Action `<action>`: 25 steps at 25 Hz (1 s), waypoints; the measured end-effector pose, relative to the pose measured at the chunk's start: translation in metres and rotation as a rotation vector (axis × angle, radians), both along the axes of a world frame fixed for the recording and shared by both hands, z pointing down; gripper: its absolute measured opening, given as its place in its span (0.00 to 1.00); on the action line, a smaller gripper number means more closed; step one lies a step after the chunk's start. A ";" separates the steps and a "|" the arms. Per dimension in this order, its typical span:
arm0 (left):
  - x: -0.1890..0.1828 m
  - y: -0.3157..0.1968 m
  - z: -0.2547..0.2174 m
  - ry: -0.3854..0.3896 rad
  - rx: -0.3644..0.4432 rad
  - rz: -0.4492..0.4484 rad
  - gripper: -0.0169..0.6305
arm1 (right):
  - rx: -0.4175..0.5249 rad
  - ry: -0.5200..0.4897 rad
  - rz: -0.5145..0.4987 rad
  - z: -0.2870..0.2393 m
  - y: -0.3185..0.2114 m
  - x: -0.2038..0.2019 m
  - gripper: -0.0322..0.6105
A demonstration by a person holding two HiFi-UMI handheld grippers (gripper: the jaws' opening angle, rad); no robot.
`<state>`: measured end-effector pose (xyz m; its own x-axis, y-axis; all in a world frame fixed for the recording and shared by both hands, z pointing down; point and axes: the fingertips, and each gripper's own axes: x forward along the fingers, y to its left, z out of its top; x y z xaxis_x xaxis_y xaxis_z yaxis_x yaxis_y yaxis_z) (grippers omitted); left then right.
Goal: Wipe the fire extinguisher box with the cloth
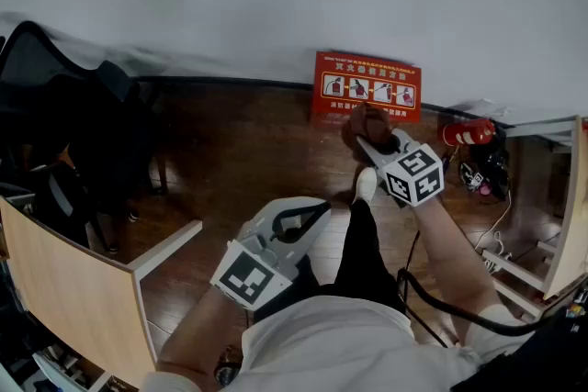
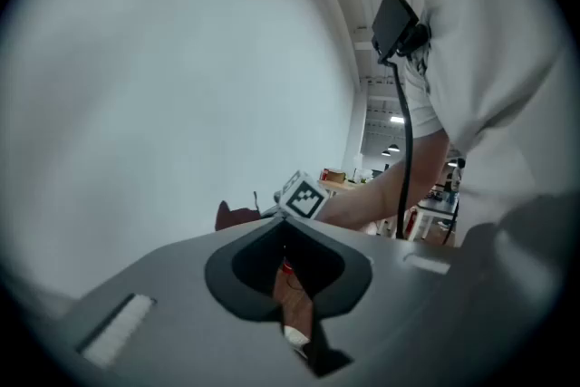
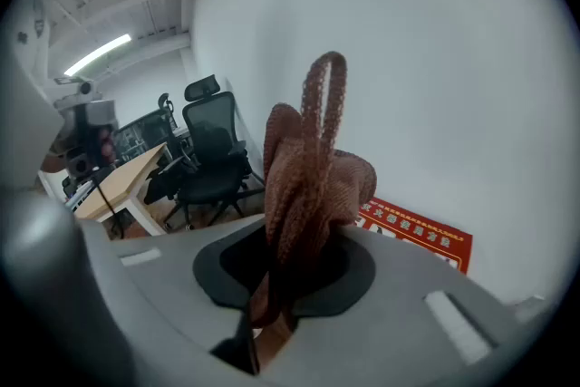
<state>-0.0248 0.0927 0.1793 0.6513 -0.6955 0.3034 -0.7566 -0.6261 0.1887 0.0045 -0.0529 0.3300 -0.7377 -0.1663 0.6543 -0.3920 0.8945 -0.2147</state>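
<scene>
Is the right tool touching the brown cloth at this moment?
Touching. The right gripper view shows the cloth pinched between the jaws of the right tool, its folds rising above them.

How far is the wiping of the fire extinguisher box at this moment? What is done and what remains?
Done: the cloth is taken up and clamped in the right tongs. In hand: it is held in front of the red fire extinguisher box by the wall; whether it touches cannot be told. Left: the wiping itself; no wiped area shows. The left tongs are shut and empty.
</scene>
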 end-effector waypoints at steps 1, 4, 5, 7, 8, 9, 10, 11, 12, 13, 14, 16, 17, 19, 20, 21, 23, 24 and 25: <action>0.002 -0.011 0.008 -0.009 -0.006 -0.004 0.03 | -0.016 -0.004 -0.009 0.016 -0.015 -0.015 0.15; 0.015 -0.042 0.030 -0.013 -0.026 -0.024 0.03 | -0.060 0.001 -0.047 0.063 -0.055 -0.053 0.15; 0.023 -0.054 0.035 0.002 -0.033 -0.035 0.03 | -0.071 0.012 -0.061 0.078 -0.066 -0.059 0.15; 0.038 -0.077 0.043 0.038 -0.043 -0.054 0.03 | -0.086 0.032 -0.078 0.103 -0.088 -0.063 0.15; 0.046 -0.087 0.047 0.050 -0.048 -0.057 0.03 | -0.096 0.036 -0.080 0.113 -0.097 -0.062 0.15; 0.053 -0.097 0.051 0.060 -0.053 -0.058 0.03 | -0.107 0.037 -0.077 0.122 -0.105 -0.059 0.15; 0.059 -0.106 0.056 0.068 -0.059 -0.056 0.03 | -0.115 0.038 -0.072 0.129 -0.113 -0.055 0.15; 0.065 -0.115 0.061 0.073 -0.069 -0.049 0.03 | -0.121 0.042 -0.064 0.135 -0.122 -0.049 0.15; 0.071 -0.123 0.066 0.076 -0.080 -0.040 0.03 | -0.127 0.049 -0.054 0.141 -0.130 -0.040 0.14; 0.078 -0.130 0.069 0.080 -0.089 -0.028 0.03 | -0.133 0.058 -0.040 0.146 -0.139 -0.028 0.14; 0.085 -0.137 0.072 0.084 -0.096 -0.013 0.03 | -0.136 0.069 -0.021 0.152 -0.149 -0.014 0.14; 0.101 -0.150 0.078 0.084 -0.108 0.031 0.03 | -0.137 0.090 0.031 0.161 -0.168 0.020 0.15; 0.109 -0.155 0.080 0.079 -0.116 0.056 0.03 | -0.139 0.097 0.059 0.164 -0.177 0.038 0.15; 0.125 -0.166 0.083 0.075 -0.131 0.097 0.03 | -0.146 0.109 0.108 0.168 -0.193 0.075 0.14; 0.133 -0.173 0.085 0.074 -0.137 0.113 0.03 | -0.151 0.113 0.128 0.169 -0.200 0.093 0.15; 0.140 -0.181 0.086 0.073 -0.141 0.125 0.03 | -0.155 0.115 0.147 0.170 -0.207 0.110 0.15; 0.153 -0.194 0.090 0.069 -0.152 0.146 0.03 | -0.161 0.114 0.186 0.173 -0.219 0.142 0.14; 0.159 -0.200 0.093 0.064 -0.157 0.159 0.03 | -0.164 0.109 0.206 0.174 -0.225 0.156 0.15; 0.165 -0.207 0.095 0.062 -0.161 0.171 0.03 | -0.169 0.100 0.224 0.175 -0.229 0.170 0.15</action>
<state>0.1401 -0.1140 0.2747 0.7763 -0.5196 0.3570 -0.6260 -0.7022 0.3391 0.1741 -0.2820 0.5050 -0.6251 -0.2005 0.7544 -0.6028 0.7380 -0.3033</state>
